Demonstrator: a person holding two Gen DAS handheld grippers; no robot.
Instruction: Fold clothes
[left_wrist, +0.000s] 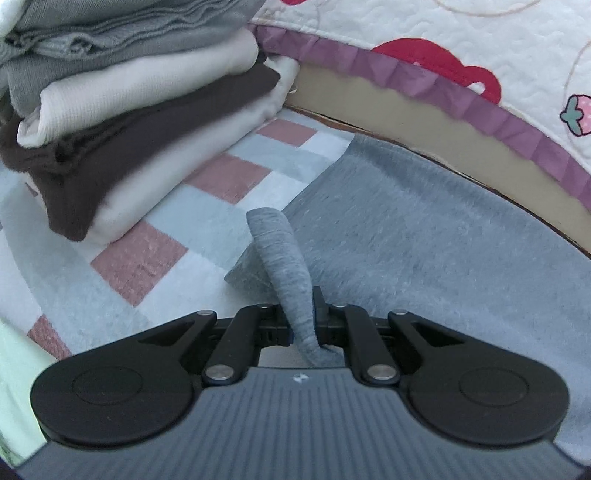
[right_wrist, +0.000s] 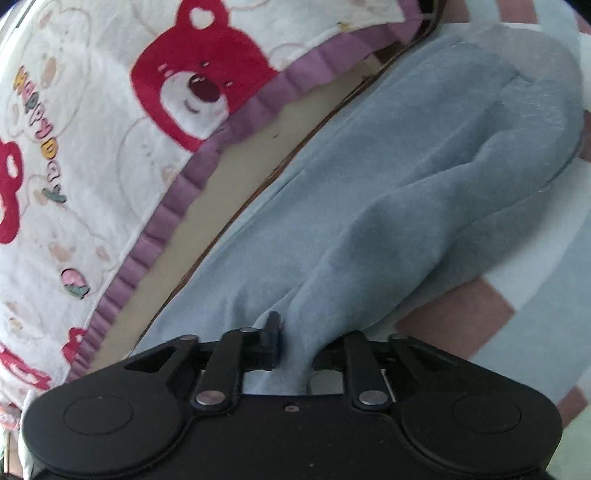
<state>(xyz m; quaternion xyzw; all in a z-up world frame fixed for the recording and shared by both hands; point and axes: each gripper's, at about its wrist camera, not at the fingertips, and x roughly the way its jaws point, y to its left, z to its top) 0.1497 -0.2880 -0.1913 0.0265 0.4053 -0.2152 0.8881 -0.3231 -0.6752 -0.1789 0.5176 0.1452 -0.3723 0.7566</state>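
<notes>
Pinched cloth fills both grips: the left gripper (left_wrist: 301, 317) is clamped tight on a rolled edge of the grey-blue garment (left_wrist: 424, 229), and the right gripper (right_wrist: 295, 347), jaws slightly apart, has a thick bunch of the same soft, fleecy fabric (right_wrist: 369, 206) between them. Ahead of both, the garment lies on a checked pink-and-blue blanket (left_wrist: 155, 254); up-left of the left gripper sits a stack of folded clothes (left_wrist: 122, 110). Likely a fold is starting; next, both edges must lift and carry over together.

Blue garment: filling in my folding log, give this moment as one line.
left gripper: shut on blue garment | right gripper: garment fold between fingers | folded pile: beside
</notes>
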